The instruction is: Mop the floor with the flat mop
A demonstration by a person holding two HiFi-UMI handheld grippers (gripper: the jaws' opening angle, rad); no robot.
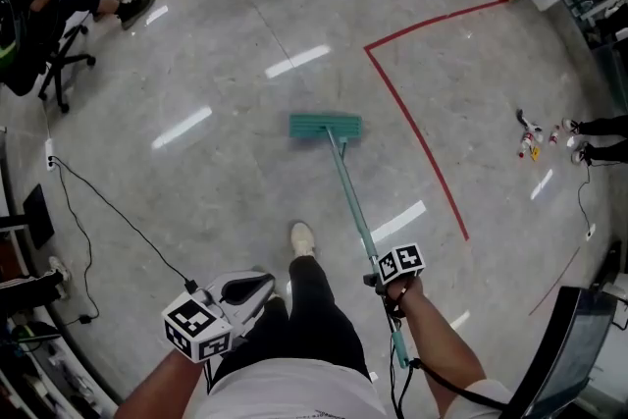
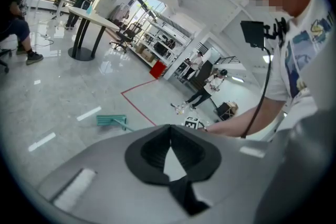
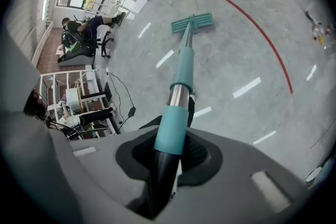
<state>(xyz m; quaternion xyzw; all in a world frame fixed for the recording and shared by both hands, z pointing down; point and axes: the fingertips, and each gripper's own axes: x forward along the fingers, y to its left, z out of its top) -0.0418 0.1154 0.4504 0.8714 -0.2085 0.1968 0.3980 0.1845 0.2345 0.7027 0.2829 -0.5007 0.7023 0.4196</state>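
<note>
right gripper [image 3: 180,120] clamped on flat mop handle [image 3: 182,65], mop head [image 3: 192,23] down on grey floor [image 3: 241,55], left gripper [image 2: 169,129] pinched closed (empty)

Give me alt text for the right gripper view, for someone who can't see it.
The right tool is shut on the teal mop handle, which runs out to the flat mop head lying on the grey floor. A red tape line passes to its right.

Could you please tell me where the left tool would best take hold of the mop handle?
Probably on the bare handle just below the right tool, coming from the person's left, where the left tool is. The handle is a thin, straight pole slanting down to the head on the floor, so jaws set across it should seat. Open them first.
</note>
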